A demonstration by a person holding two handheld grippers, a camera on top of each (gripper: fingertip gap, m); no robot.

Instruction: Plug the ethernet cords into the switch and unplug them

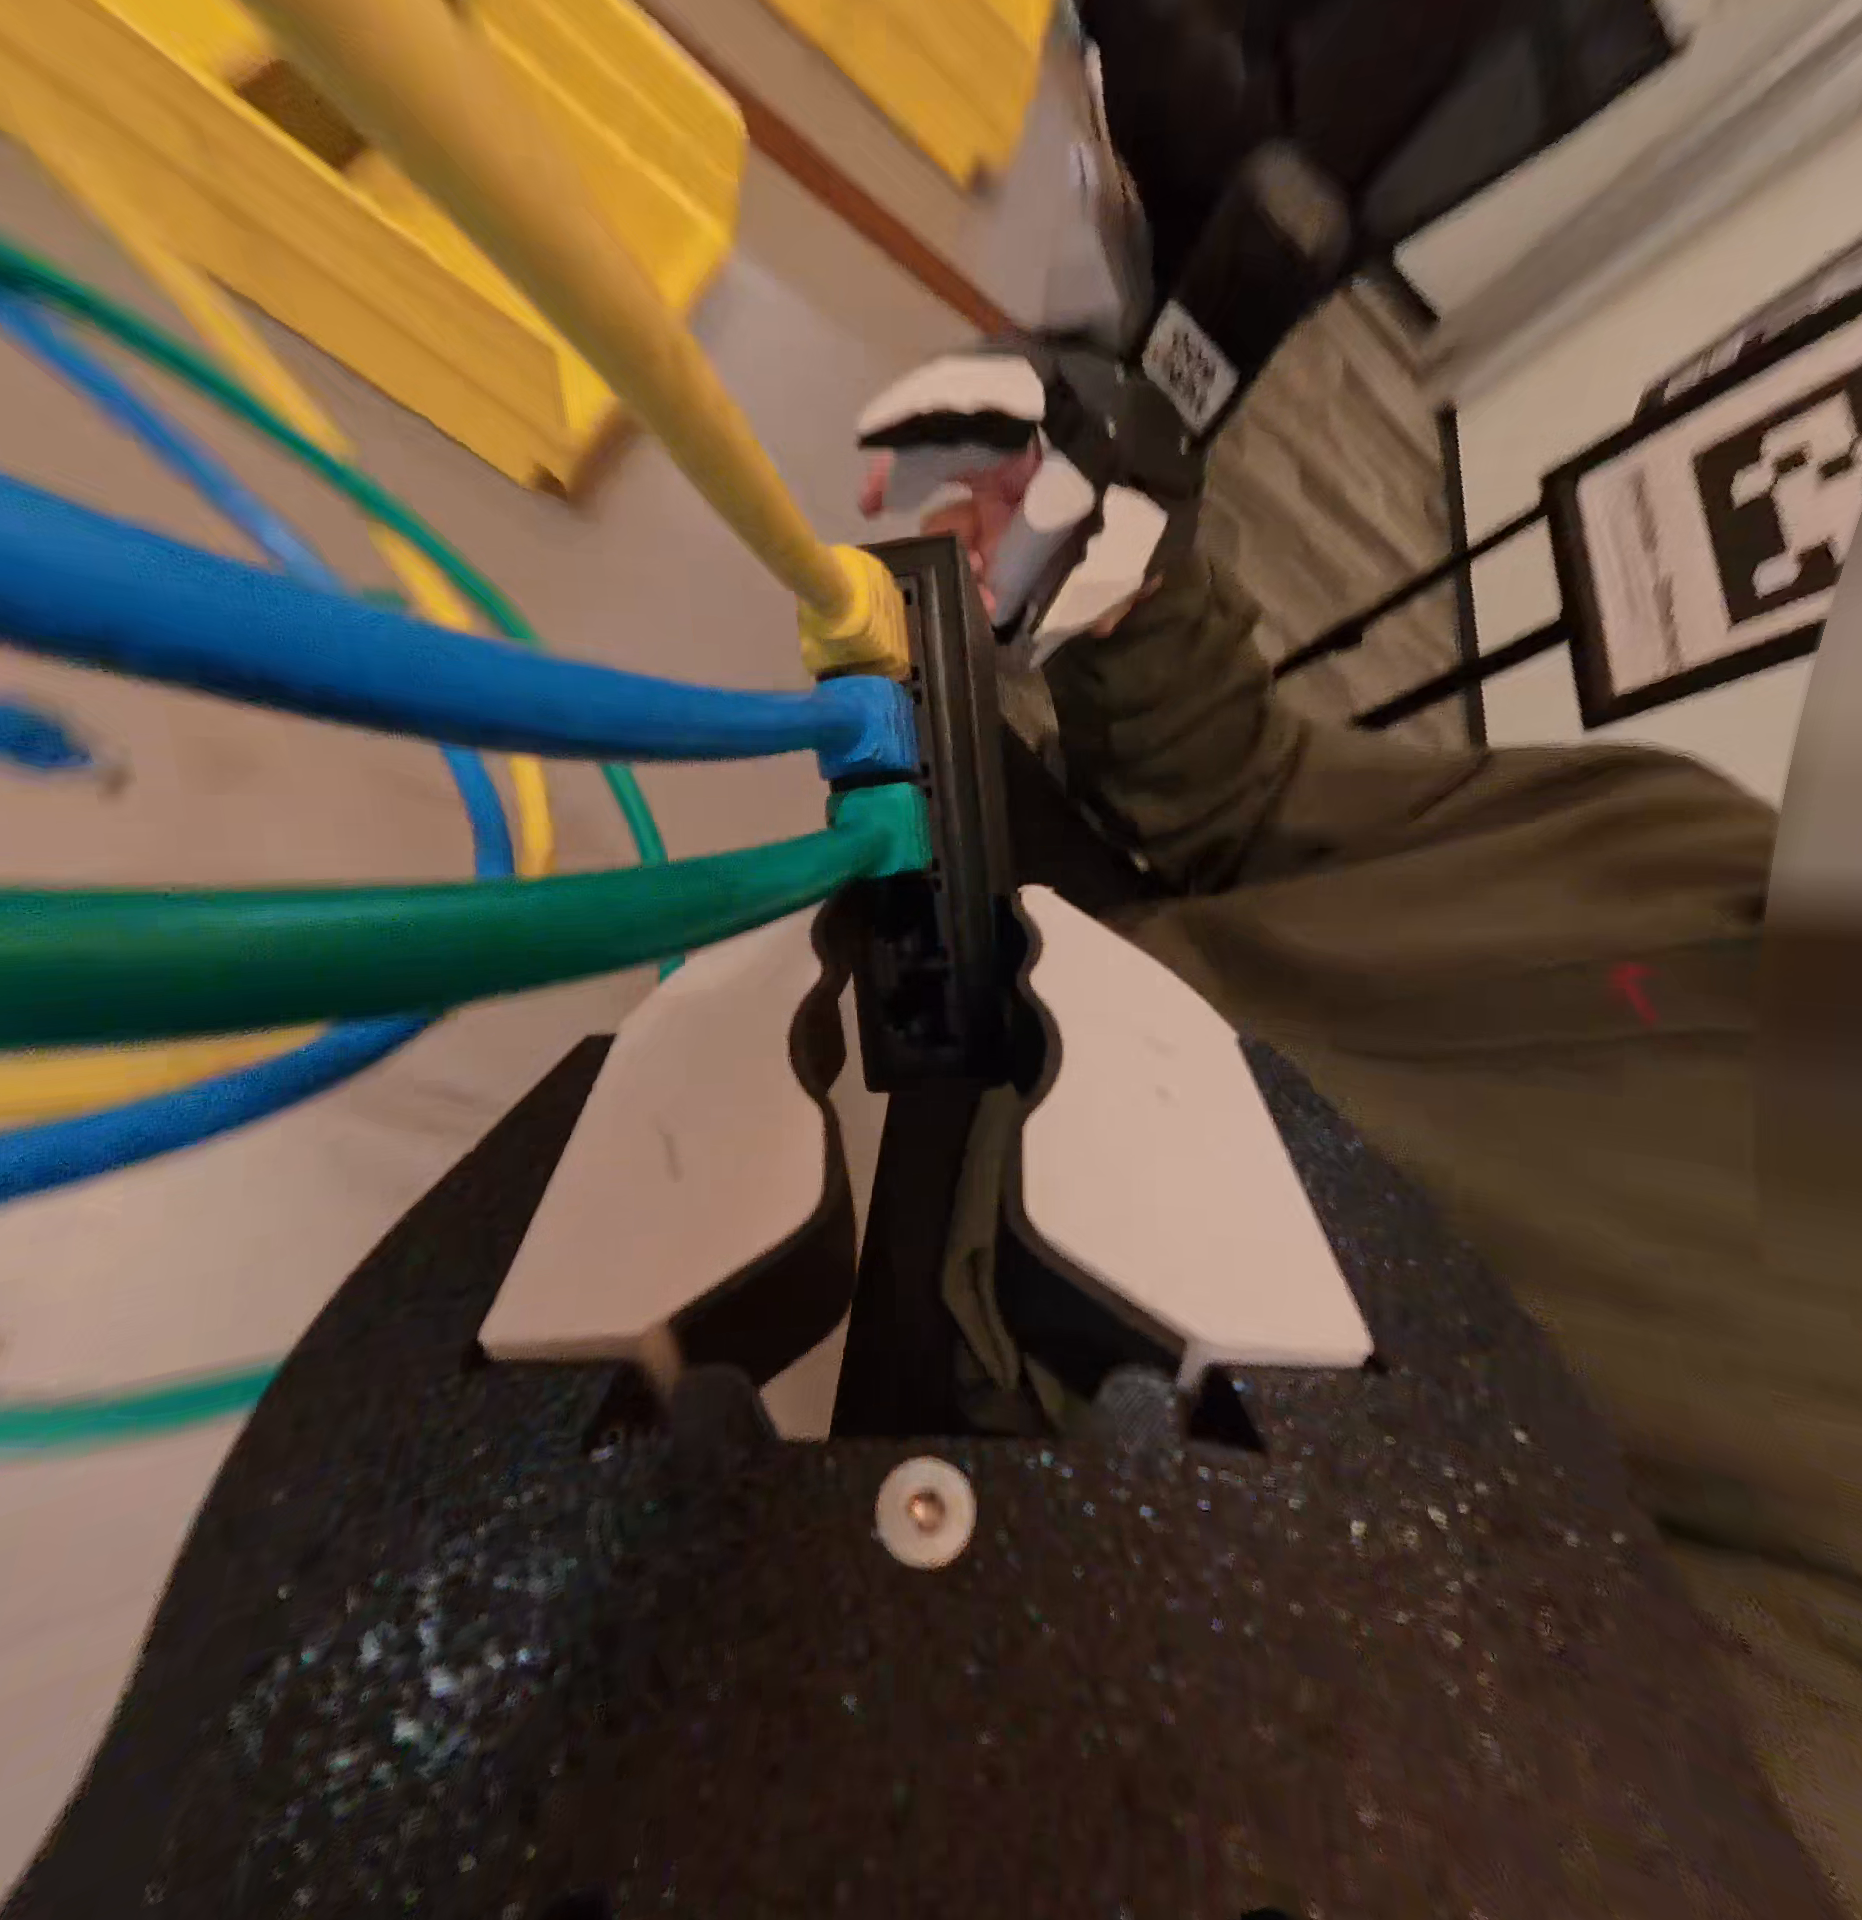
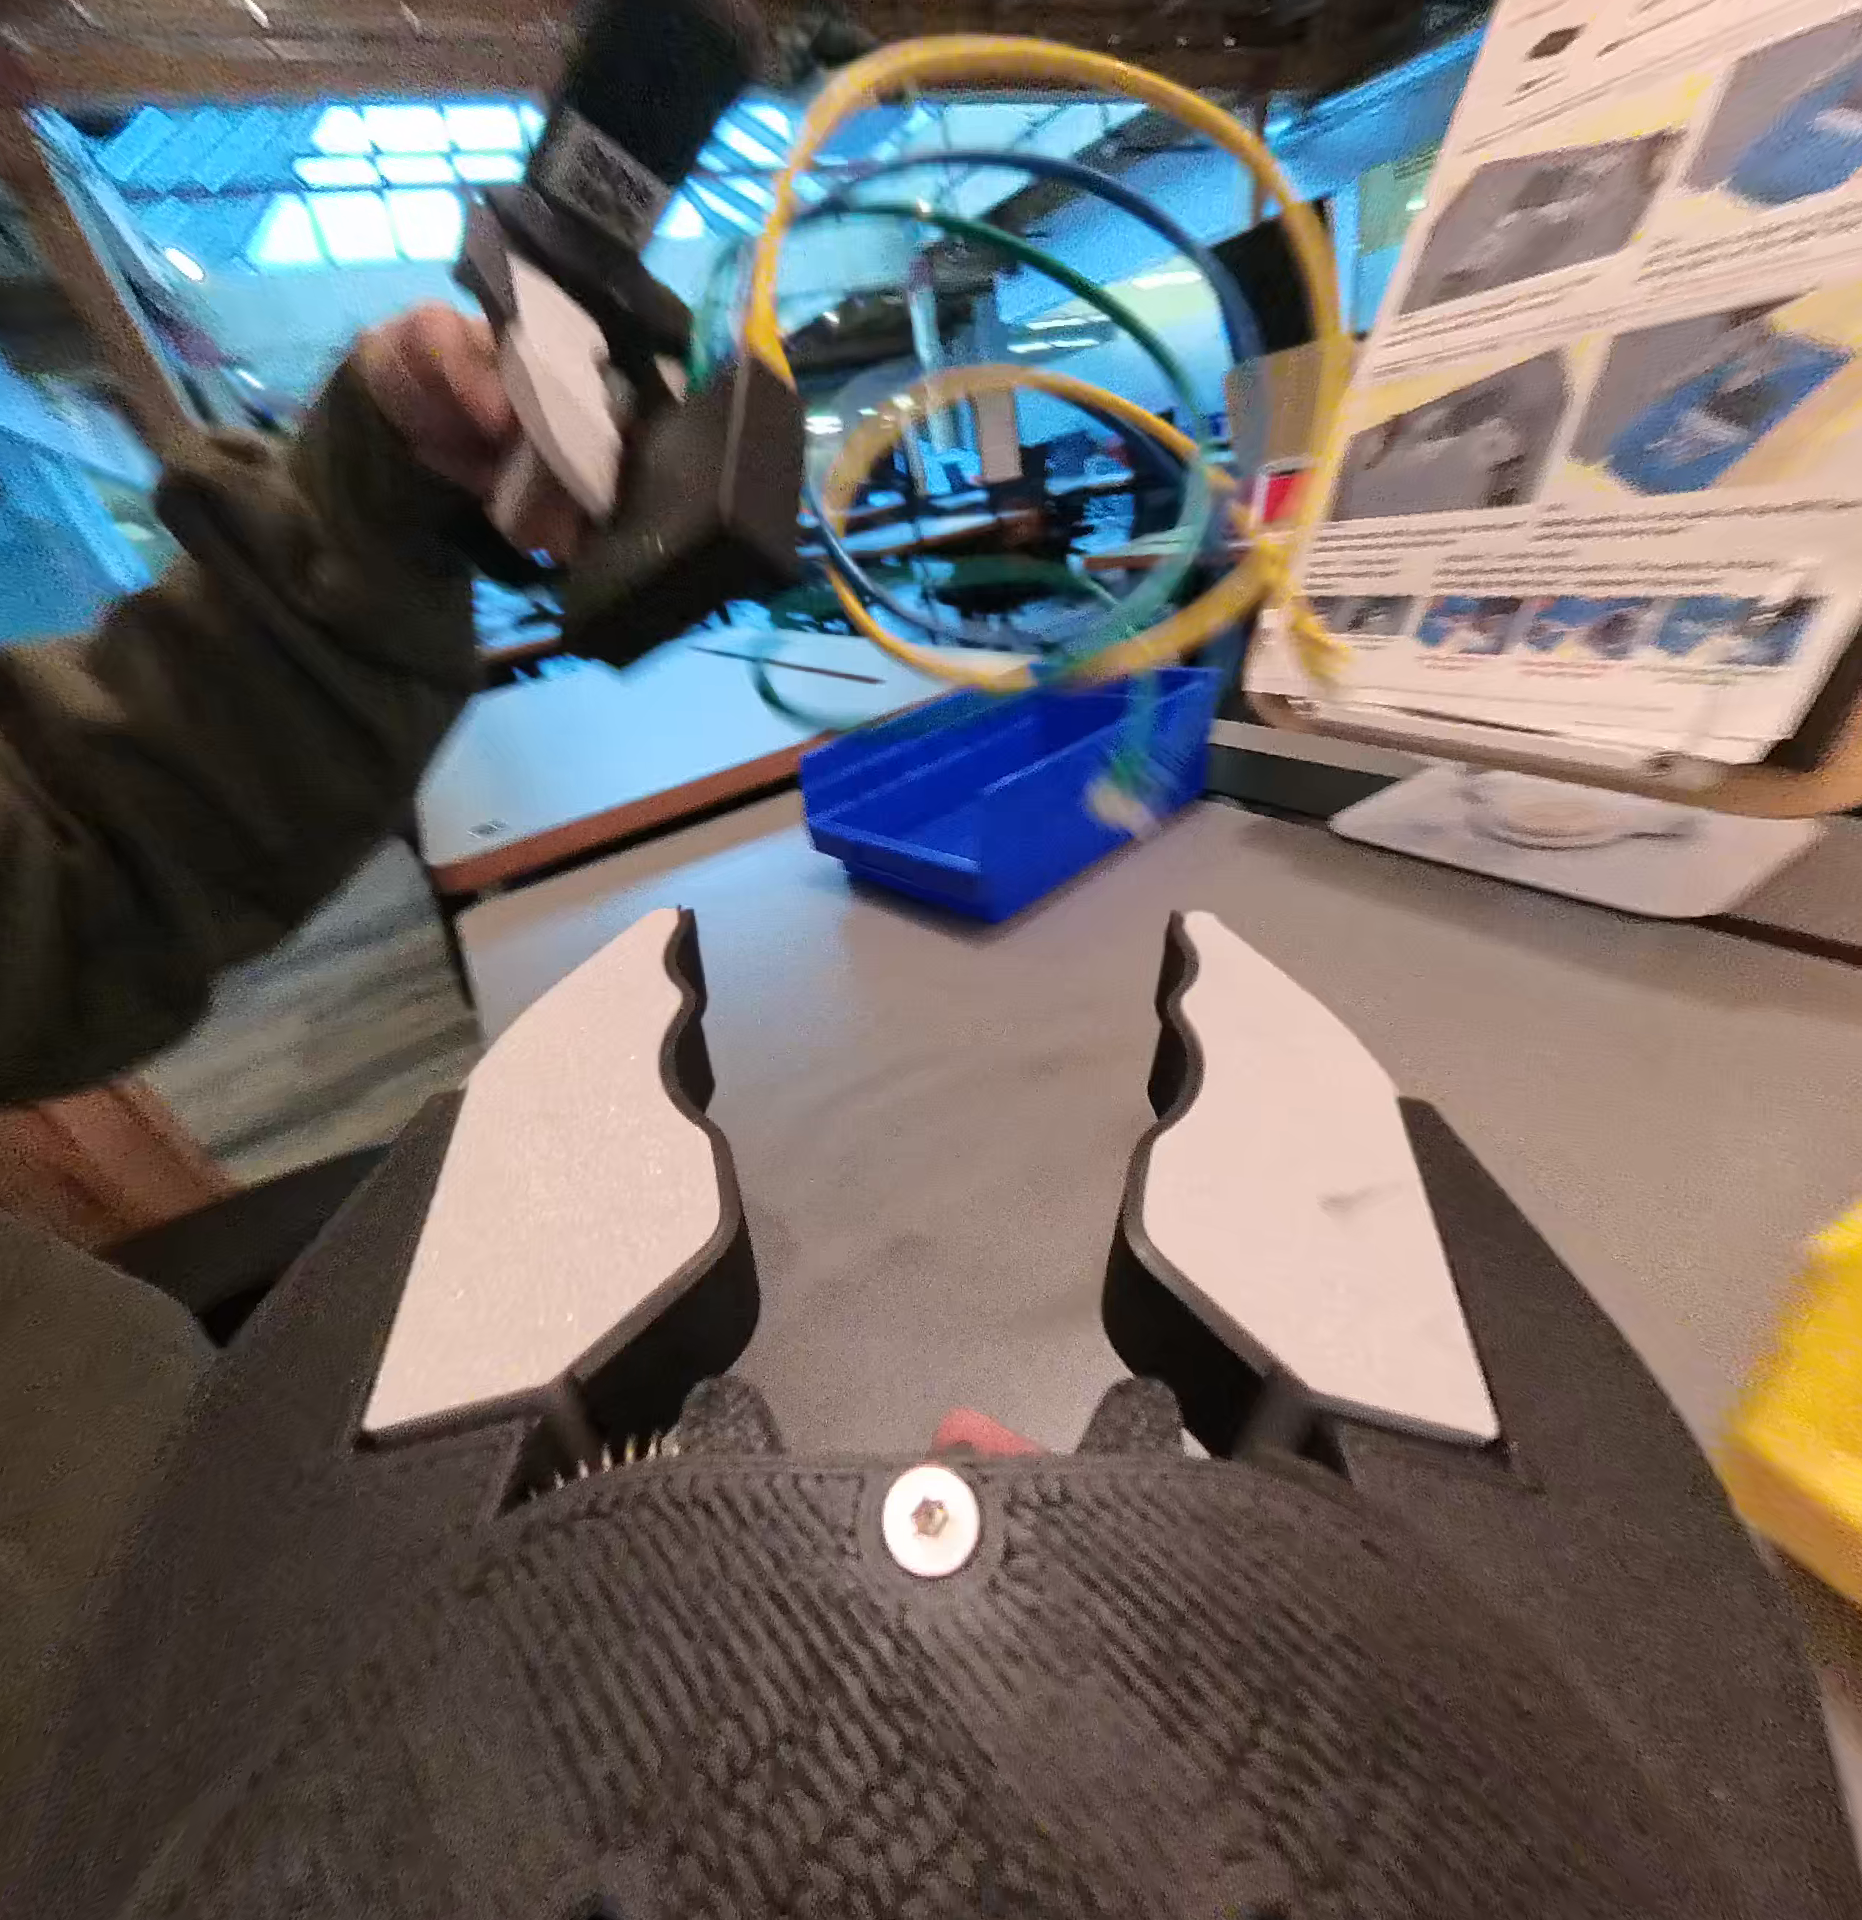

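Cords of three colours sit plugged into the black switch (image 1: 942,821), which the left gripper (image 1: 932,997) clamps by its lower end and holds up off the table (image 2: 937,1091). On the switch's port face, the yellow cord (image 1: 646,343) is uppermost, the blue cord (image 1: 387,665) below it, the green cord (image 1: 387,945) lowest; the ports beneath look free. The right gripper (image 2: 927,1029) hangs over the table with fingers spread, holding nothing. The switch looks light and rigid; the cords seem springy, so they would probably tug it sideways. The firm boot beside each plug is likely the best hold. Loose loops dangle beyond the switch, above a blue bin (image 2: 1000,790); a yellow bin (image 1: 314,208) and a poster board (image 2: 1592,364) crowd nearby.
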